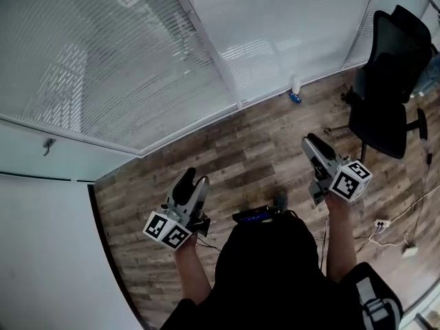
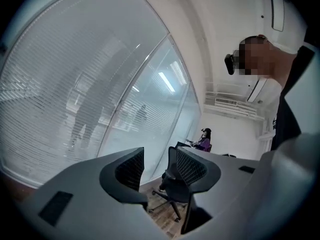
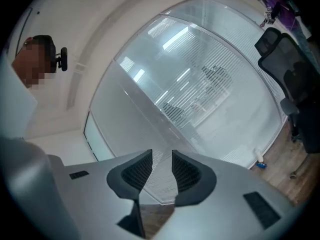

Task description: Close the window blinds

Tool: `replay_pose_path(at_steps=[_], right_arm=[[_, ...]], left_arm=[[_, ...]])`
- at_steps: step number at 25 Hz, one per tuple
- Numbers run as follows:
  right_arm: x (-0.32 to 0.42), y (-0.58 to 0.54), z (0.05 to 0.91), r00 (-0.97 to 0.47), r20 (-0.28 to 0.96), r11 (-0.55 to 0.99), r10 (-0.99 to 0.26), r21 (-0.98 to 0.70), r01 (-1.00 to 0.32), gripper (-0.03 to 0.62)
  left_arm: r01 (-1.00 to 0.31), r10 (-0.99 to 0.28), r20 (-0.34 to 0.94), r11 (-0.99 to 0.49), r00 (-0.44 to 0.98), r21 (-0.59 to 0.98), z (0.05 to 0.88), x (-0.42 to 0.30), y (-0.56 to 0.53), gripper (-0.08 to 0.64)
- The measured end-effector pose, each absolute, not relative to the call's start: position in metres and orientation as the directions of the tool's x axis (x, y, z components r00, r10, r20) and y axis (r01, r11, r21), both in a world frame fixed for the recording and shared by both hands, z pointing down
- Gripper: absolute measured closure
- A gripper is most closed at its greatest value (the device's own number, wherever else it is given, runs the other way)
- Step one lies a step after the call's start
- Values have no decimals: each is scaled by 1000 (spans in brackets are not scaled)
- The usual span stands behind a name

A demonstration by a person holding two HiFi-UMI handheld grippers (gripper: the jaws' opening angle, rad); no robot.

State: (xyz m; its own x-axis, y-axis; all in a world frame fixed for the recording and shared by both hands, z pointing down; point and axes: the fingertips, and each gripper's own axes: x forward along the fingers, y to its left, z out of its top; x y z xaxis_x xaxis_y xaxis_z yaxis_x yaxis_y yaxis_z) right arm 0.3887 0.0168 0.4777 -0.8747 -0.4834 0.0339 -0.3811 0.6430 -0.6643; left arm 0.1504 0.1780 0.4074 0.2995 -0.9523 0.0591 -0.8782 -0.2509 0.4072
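Note:
White slatted window blinds point(image 1: 103, 60) hang behind the glass wall panels ahead of me, above the wood floor. They fill the left of the left gripper view point(image 2: 60, 109) and the middle of the right gripper view point(image 3: 200, 94), where some slats look darker. My left gripper point(image 1: 192, 179) is held low over the floor, well short of the glass, its jaws apart and empty point(image 2: 160, 166). My right gripper point(image 1: 310, 141) is held a little higher and nearer the glass, jaws also apart with nothing between them point(image 3: 162, 169). No cord or wand is visible.
A black office chair point(image 1: 388, 81) stands at the right near the glass, also in the left gripper view point(image 2: 175, 184). A small white bottle point(image 1: 296, 86) and a blue item point(image 1: 294, 98) sit at the base of the glass. Cables and a plug point(image 1: 382, 223) lie at right. A white wall point(image 1: 41, 253) is at left.

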Motion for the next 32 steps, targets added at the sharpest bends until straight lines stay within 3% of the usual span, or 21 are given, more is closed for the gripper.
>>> replay_pose_path(at_steps=[6, 21, 32], right_arm=[[392, 62, 458, -875, -9, 674, -484, -641, -366, 463], [525, 206, 435, -743, 153, 571, -652, -546, -613, 463], [515, 208, 411, -839, 62, 715, -540, -493, -496, 512]], left_arm=[[-875, -942, -25, -321, 335, 362, 378, 166, 209, 344], [-732, -901, -198, -431, 387, 527, 408, 222, 313, 344], [-786, -938, -209, -346, 276, 513, 404, 234, 332, 344]])
